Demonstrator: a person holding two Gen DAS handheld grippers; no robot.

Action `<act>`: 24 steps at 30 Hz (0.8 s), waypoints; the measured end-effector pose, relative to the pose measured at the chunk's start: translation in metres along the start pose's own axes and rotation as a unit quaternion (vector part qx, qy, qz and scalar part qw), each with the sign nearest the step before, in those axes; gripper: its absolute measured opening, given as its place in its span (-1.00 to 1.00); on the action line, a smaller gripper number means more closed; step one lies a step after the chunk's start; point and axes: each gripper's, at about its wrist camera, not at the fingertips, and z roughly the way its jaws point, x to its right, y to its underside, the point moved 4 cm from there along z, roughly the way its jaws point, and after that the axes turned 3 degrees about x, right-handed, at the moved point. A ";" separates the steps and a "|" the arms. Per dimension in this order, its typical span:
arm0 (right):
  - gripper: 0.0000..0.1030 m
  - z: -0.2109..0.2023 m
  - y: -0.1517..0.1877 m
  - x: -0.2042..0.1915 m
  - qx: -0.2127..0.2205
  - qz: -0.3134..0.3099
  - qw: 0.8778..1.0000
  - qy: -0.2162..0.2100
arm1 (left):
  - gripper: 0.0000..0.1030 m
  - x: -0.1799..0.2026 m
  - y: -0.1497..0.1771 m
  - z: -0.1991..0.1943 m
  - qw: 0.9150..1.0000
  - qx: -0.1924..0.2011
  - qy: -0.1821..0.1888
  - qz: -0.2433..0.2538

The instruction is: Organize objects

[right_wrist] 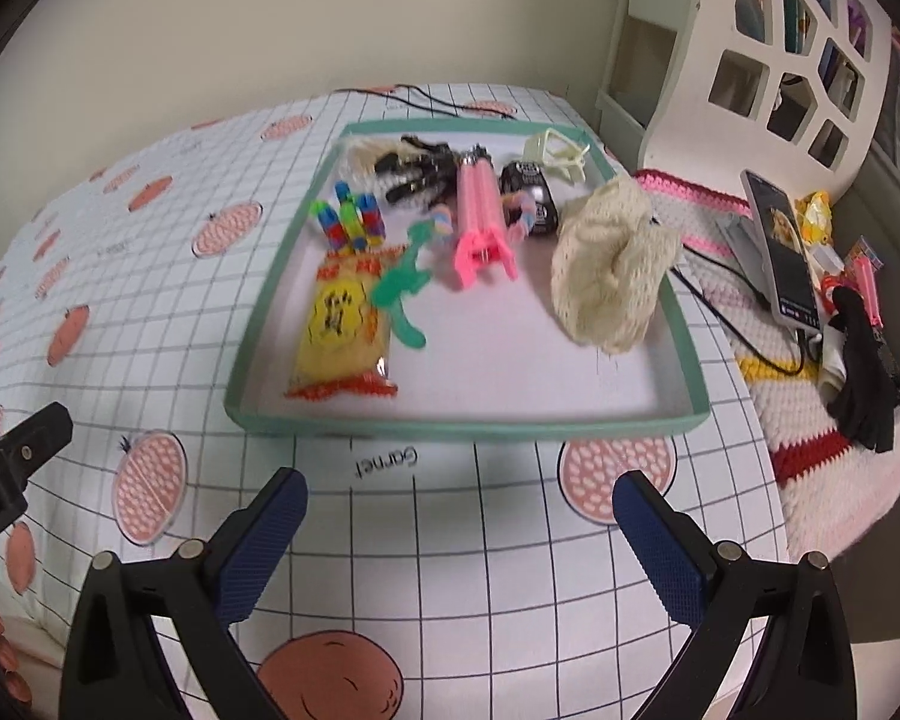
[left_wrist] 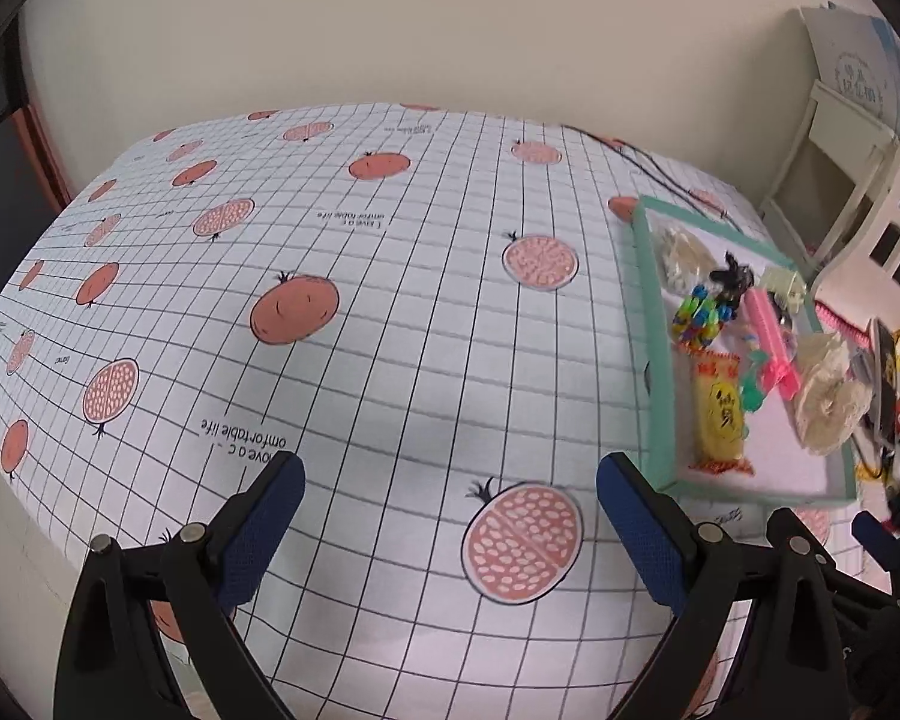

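A green-rimmed tray [right_wrist: 258,300] with a white floor lies on the checked tablecloth. In it are a yellow snack packet [right_wrist: 342,330], a green toy [right_wrist: 405,288], a pink comb-like piece [right_wrist: 480,222], coloured blocks [right_wrist: 351,222], black clips [right_wrist: 420,171], a black case [right_wrist: 531,192], a cream clip [right_wrist: 558,153] and a cream knitted cloth [right_wrist: 612,264]. My right gripper [right_wrist: 459,516] is open and empty, just short of the tray's near rim. My left gripper [left_wrist: 450,501] is open and empty over bare cloth, left of the tray [left_wrist: 654,360].
Right of the tray, on a crocheted mat [right_wrist: 810,468], lie a phone [right_wrist: 783,246] with a cable, black gloves [right_wrist: 864,384] and small packets [right_wrist: 813,213]. A white cut-out chair back [right_wrist: 798,60] stands behind. The wall is at the table's far edge.
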 end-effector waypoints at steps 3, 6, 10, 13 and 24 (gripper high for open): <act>1.00 0.004 0.007 -0.002 -0.002 -0.004 1.000 -0.002 | 0.90 -0.002 0.009 0.007 1.000 -0.010 -0.004 0.000; 1.00 0.007 0.011 -0.005 -0.004 -0.010 1.000 -0.001 | 0.90 -0.004 0.018 0.013 1.000 -0.013 -0.005 -0.002; 1.00 0.011 0.015 -0.005 -0.011 -0.012 1.000 0.000 | 0.90 0.000 0.023 0.013 1.000 0.000 -0.014 0.021; 1.00 0.015 0.016 -0.004 -0.016 -0.013 1.000 0.004 | 0.90 -0.001 0.029 0.019 0.999 -0.012 -0.016 0.025; 1.00 0.023 0.019 -0.002 -0.025 -0.007 1.000 0.009 | 0.90 -0.002 0.047 0.037 0.998 -0.041 -0.027 0.035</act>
